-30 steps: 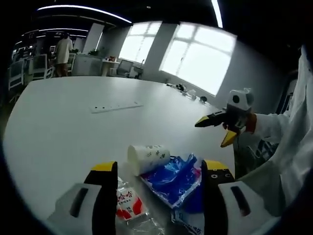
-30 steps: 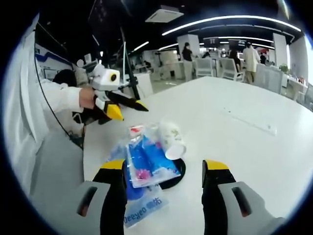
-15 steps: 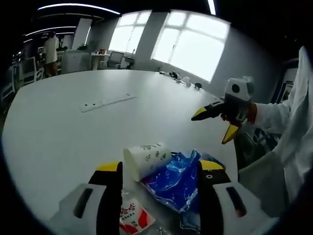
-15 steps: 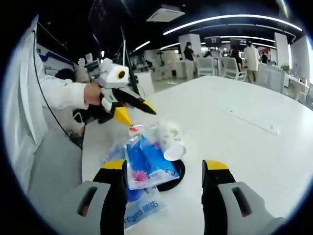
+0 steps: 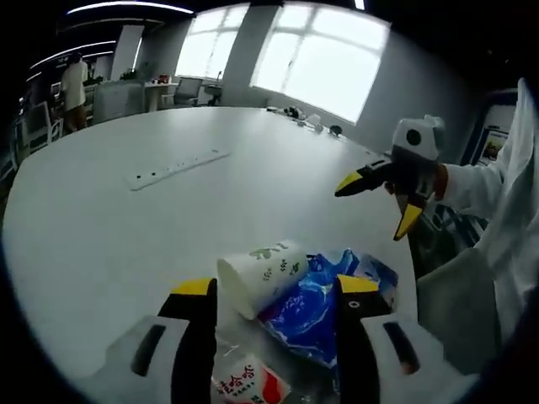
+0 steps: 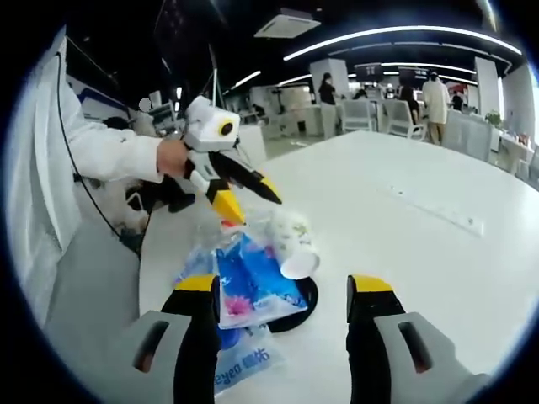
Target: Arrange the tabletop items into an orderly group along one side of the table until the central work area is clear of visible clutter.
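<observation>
1. The items lay clustered at one edge of the white table [image 5: 126, 227], close to the person in white sleeves.
2. A white paper cup [image 5: 259, 274] lay on its side, touching a blue plastic packet [image 5: 313, 305]. In the right gripper view the packet [image 6: 253, 282] rested partly over a black disc [image 6: 299, 305], with the cup [image 6: 292, 242] just beyond it.
3. A red-and-white wrapper [image 5: 248, 389] lay between the left gripper's [image 5: 274, 290] jaws, which stood spread, grasping nothing.
4. The left gripper [image 6: 244, 200] hovered above the cluster in the right gripper view; contact with any item could not be determined.
5. The right gripper [image 6: 282, 286] was released, jaws apart; in the left gripper view it [image 5: 375, 202] hung over the table edge, holding nothing.
6. A flat strip [image 5: 173, 167] lay well apart, mid-table.
</observation>
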Demonstrator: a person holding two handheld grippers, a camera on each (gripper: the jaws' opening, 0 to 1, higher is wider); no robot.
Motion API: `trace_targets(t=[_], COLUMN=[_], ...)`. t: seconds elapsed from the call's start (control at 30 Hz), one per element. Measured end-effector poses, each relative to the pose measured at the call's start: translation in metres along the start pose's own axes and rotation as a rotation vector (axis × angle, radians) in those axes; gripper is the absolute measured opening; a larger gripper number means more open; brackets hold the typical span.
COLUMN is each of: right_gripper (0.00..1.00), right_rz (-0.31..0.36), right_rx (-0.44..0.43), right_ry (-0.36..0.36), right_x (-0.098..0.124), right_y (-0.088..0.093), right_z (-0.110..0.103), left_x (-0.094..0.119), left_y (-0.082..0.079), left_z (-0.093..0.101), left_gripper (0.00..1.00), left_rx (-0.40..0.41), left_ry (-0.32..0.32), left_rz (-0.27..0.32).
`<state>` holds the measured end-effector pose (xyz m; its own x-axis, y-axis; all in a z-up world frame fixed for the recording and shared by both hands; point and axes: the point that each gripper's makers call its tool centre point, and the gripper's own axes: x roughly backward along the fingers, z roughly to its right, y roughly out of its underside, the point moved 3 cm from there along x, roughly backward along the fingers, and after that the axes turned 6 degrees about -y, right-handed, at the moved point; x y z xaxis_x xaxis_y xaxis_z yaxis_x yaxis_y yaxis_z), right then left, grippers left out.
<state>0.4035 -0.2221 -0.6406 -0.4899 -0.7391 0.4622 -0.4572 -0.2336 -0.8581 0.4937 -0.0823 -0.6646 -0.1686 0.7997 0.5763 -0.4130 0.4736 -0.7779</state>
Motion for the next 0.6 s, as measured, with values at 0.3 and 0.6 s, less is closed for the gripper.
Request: trace_targets(t=[0.3,0.6], right_gripper=[0.58,0.58], right_rz=[-0.002,0.004], right_rx=[-0.006,-0.010], right_ry=[0.005,0.011], right_x=[0.000,0.001], right_y=[0.003,0.003], right_z=[0.001,0.003], left_x=[-0.012,-0.019], left_y=[0.004,0.011], left_z=[-0.004,-0.006], left_gripper=[0.45,0.37], left_rx=[-0.016,-0.016], left_ry=[0.020,0.035], left_rz=[-0.054,-0.091])
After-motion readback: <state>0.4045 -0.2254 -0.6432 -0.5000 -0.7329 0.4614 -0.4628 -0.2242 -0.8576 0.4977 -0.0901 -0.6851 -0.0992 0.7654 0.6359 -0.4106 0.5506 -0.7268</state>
